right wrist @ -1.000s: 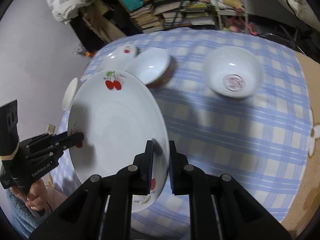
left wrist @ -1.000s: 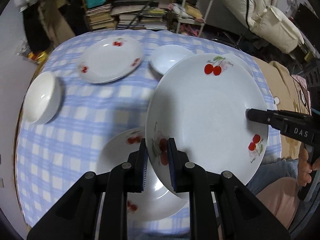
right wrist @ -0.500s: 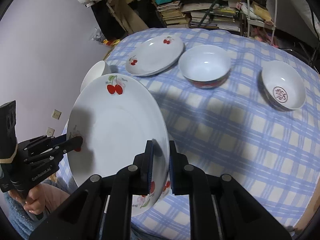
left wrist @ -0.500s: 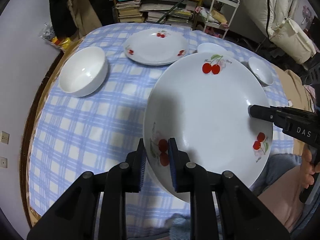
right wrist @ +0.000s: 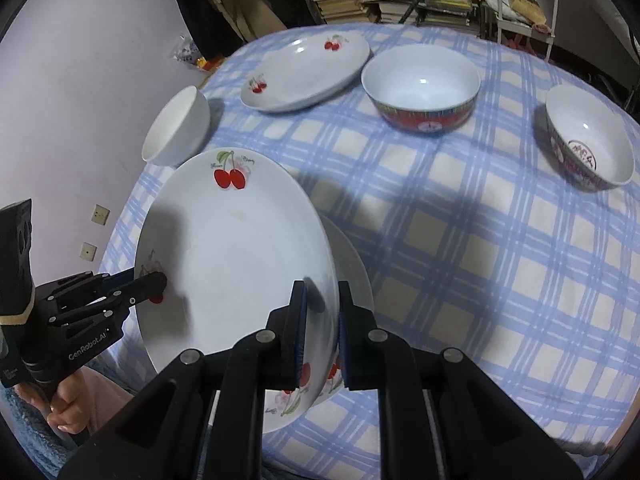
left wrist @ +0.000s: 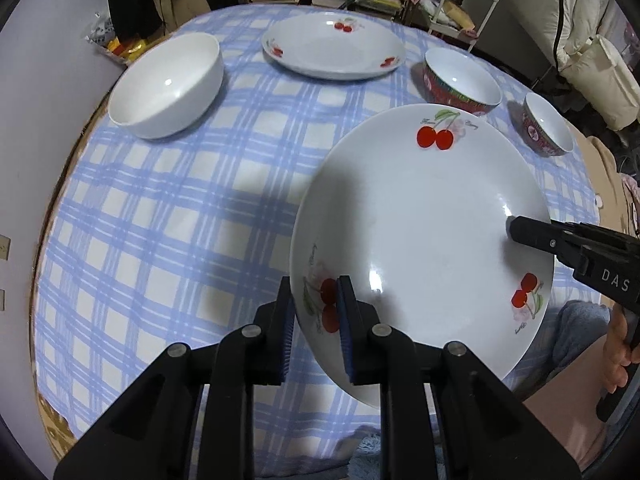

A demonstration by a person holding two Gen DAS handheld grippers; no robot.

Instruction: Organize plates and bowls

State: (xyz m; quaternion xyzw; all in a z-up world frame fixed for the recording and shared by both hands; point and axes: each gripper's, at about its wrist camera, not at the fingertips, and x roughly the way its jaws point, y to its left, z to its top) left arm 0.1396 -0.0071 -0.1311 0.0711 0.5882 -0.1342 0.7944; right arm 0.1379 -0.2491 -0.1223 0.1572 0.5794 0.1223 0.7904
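Above the counter [left wrist: 168,216], both grippers' fingers are closed on opposite rims of the cherry plate [left wrist: 420,216]: left gripper [left wrist: 316,320], right gripper [right wrist: 322,328]. This looks like mid-carry; next, it likely needs lowering level onto the far cherry plate [right wrist: 304,70].

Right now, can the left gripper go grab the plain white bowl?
Probably not yet. The left gripper is shut on the cherry plate, so its fingers are busy, though the cloth toward the white bowl lies open.

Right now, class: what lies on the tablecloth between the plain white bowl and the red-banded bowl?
The second cherry plate, resting flat between the white bowl and red-banded bowl, slightly farther back; both views show it.
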